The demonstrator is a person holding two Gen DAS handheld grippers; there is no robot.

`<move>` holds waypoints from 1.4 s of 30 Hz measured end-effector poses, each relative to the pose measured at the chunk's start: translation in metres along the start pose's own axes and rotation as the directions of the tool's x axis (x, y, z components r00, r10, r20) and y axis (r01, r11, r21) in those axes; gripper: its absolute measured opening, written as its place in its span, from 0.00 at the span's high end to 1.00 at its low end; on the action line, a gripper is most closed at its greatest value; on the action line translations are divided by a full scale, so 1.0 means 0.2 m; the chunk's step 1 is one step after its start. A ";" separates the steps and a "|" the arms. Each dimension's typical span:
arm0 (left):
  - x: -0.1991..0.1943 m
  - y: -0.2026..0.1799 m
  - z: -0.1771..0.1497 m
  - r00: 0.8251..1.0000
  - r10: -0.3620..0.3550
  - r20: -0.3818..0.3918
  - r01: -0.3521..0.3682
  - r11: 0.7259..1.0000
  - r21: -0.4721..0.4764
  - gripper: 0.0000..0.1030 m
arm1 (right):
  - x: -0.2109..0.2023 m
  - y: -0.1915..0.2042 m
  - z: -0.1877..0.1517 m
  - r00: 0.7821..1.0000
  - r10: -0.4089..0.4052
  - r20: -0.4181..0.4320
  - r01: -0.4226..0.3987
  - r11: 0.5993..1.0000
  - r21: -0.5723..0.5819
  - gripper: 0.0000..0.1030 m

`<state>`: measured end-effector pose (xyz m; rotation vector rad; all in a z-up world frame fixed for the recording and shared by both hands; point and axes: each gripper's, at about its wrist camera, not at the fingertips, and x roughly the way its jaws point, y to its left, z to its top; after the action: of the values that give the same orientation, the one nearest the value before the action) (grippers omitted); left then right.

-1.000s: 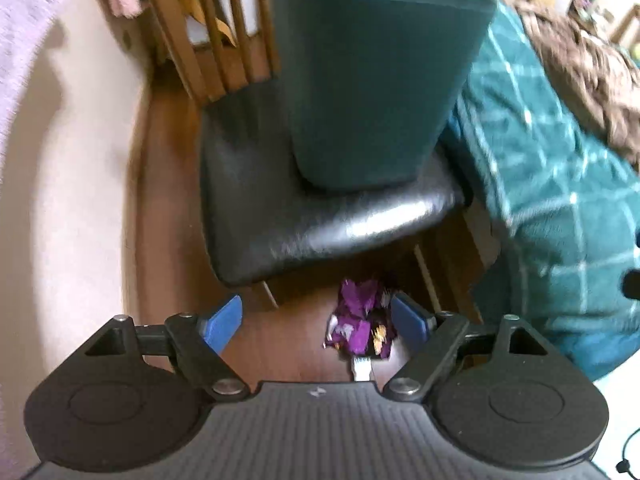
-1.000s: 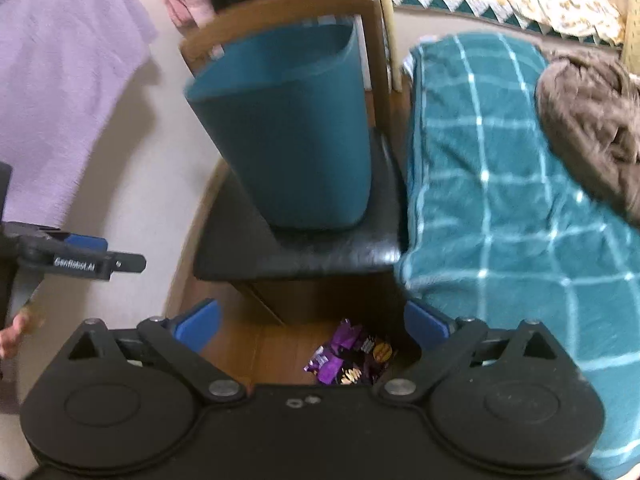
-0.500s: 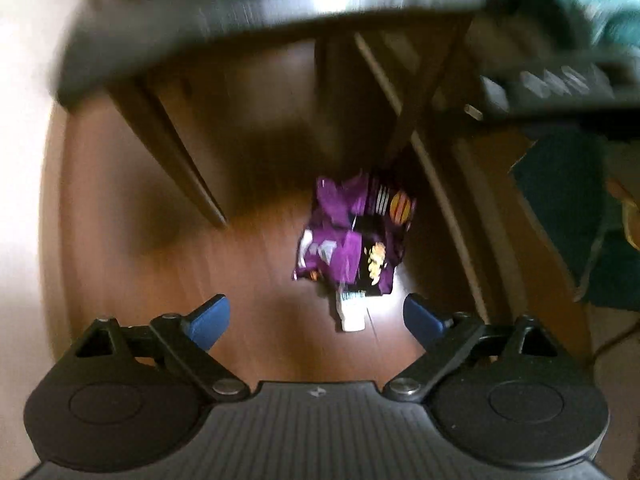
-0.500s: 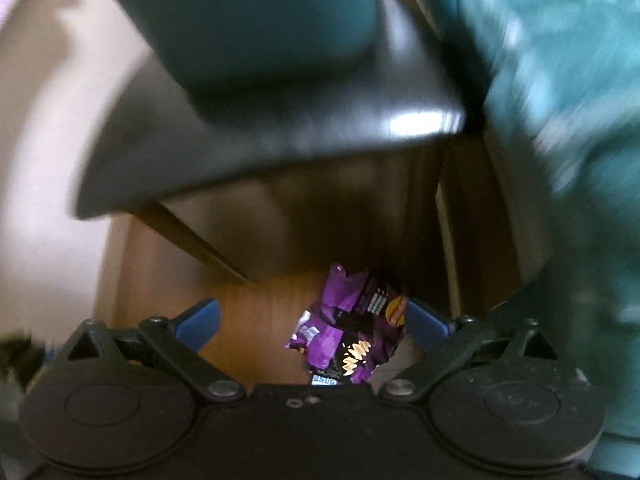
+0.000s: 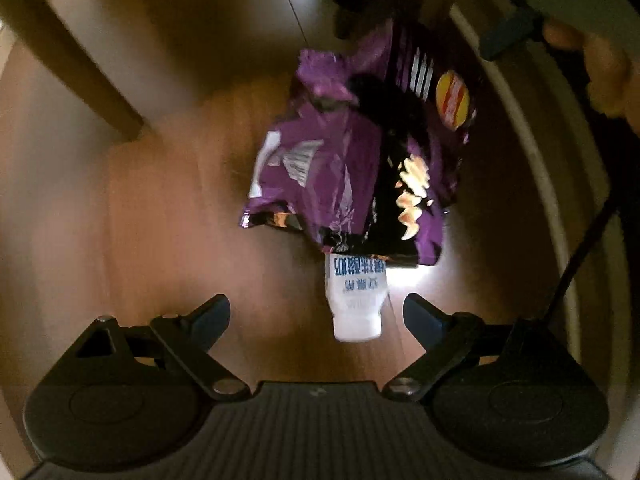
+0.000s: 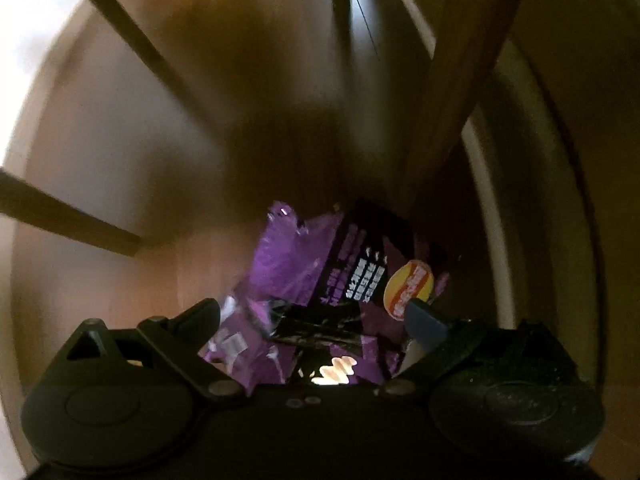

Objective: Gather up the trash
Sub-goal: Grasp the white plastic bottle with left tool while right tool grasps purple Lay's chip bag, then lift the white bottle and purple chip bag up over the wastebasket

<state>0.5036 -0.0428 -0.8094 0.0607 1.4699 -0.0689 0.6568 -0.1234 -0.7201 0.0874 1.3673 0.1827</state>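
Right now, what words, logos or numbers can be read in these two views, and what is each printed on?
White bottle: blue Chinese characters, seen upside down and blurred, not readable.
Purple snack bag: round red-and-yellow logo, its lettering unreadable; white block text beside it and a white panel, too blurred.
No numbers can be read.

The floor (image 5: 152, 216) is brown wood and looks dark and a bit blurry. A wooden chair leg (image 5: 76, 64) stands on it at the left. Another thick wooden leg (image 6: 460, 120) slants up nearby. A pale curved strip (image 5: 548, 184) runs along the right side. A bright patch of light (image 5: 404, 280) shines on the floor.
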 end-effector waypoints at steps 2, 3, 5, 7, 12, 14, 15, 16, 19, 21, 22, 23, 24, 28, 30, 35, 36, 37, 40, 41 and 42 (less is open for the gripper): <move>0.11 -0.03 0.00 1.000 0.015 0.004 -0.015 1.000 0.001 0.09 | 0.10 -0.02 0.01 1.000 0.005 -0.020 -0.004 0.999 0.047 0.03; 0.15 -0.03 0.00 1.000 0.018 0.003 -0.018 1.000 0.000 0.09 | 0.16 -0.02 0.01 0.999 0.006 -0.032 -0.004 0.997 0.071 0.03; 0.25 -0.05 0.00 1.000 0.020 -0.013 -0.020 1.000 0.002 0.09 | 0.26 -0.04 0.01 0.998 -0.005 -0.065 0.012 0.993 0.114 0.03; 0.33 -0.07 0.00 0.999 0.023 -0.033 -0.023 1.000 -0.003 0.09 | 0.35 -0.04 0.00 0.996 -0.016 -0.090 0.029 0.989 0.144 0.03; 0.42 -0.06 0.00 0.998 0.020 -0.065 -0.022 0.999 -0.032 0.10 | 0.48 -0.03 0.00 0.993 -0.036 -0.112 0.053 0.987 0.155 0.04; 0.43 -0.06 0.01 0.998 0.023 -0.063 -0.024 1.000 -0.015 0.17 | 0.50 -0.02 0.01 0.994 -0.037 -0.106 0.052 0.988 0.144 0.13; 0.43 -0.07 0.01 0.998 0.015 -0.064 -0.016 1.000 -0.006 0.22 | 0.51 -0.03 0.01 0.993 -0.034 -0.110 0.050 0.989 0.143 0.17; 0.43 -0.07 0.01 0.998 0.014 -0.060 -0.014 1.000 0.002 0.25 | 0.51 -0.03 0.01 0.994 -0.029 -0.109 0.045 0.988 0.147 0.26; 0.42 -0.09 0.01 0.998 0.003 -0.060 -0.002 1.000 0.012 0.45 | 0.49 -0.06 0.02 0.994 -0.008 -0.105 0.025 0.986 0.163 0.50; 0.41 -0.10 0.01 0.998 0.004 -0.061 -0.003 1.000 0.015 0.53 | 0.46 -0.08 0.02 0.995 0.017 -0.096 0.000 0.985 0.172 0.68; 0.41 -0.10 0.01 0.998 0.007 -0.062 -0.006 1.000 0.014 0.53 | 0.47 -0.09 0.02 0.996 0.020 -0.093 -0.004 0.986 0.170 0.76; 0.41 -0.10 0.01 0.998 0.006 -0.062 -0.005 1.000 0.010 0.53 | 0.46 -0.10 0.01 0.996 0.024 -0.086 -0.010 0.986 0.168 0.82; 0.42 -0.12 0.01 0.998 0.007 -0.066 -0.006 1.000 0.004 0.53 | 0.44 -0.10 0.01 0.997 0.032 -0.077 -0.019 0.986 0.164 0.87; 0.37 -0.11 0.00 0.998 0.023 -0.060 -0.023 1.000 0.002 0.54 | 0.35 -0.11 -0.01 0.999 0.039 -0.031 -0.035 0.992 0.125 0.99; 0.33 -0.11 -0.03 0.998 0.029 -0.059 -0.028 1.000 0.014 0.54 | 0.24 -0.15 -0.02 0.998 0.060 0.009 -0.061 0.987 0.148 0.99; 0.14 -0.07 -0.12 0.999 0.030 -0.044 -0.029 0.999 0.021 0.54 | -0.07 -0.25 -0.04 0.994 0.052 0.091 -0.066 0.985 0.159 0.99; 0.08 -0.05 -0.13 0.999 0.030 -0.043 -0.029 0.999 0.017 0.54 | -0.13 -0.27 -0.05 0.994 0.045 0.101 -0.061 0.985 0.163 0.99; 0.03 -0.03 -0.15 0.999 0.029 -0.041 -0.029 1.000 0.011 0.54 | -0.19 -0.29 -0.05 0.994 0.042 0.106 -0.059 0.984 0.168 0.99; -0.18 0.02 -0.19 0.999 0.032 -0.034 -0.033 0.999 -0.007 0.54 | -0.37 -0.30 -0.07 0.993 0.041 0.110 -0.058 0.986 0.157 0.99; -0.23 0.03 -0.19 0.999 0.031 -0.038 -0.032 0.999 -0.014 0.54 | -0.43 -0.30 -0.07 0.993 0.041 0.113 -0.057 0.988 0.144 0.99; -0.29 0.05 -0.19 0.999 0.032 -0.040 -0.033 0.999 -0.021 0.54 | -0.49 -0.31 -0.04 0.993 0.041 0.114 -0.056 0.990 0.131 0.99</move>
<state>0.4610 -0.0292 -0.7548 0.0685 1.5090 -0.0252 0.6345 -0.2018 -0.6370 0.2403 1.2662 0.1244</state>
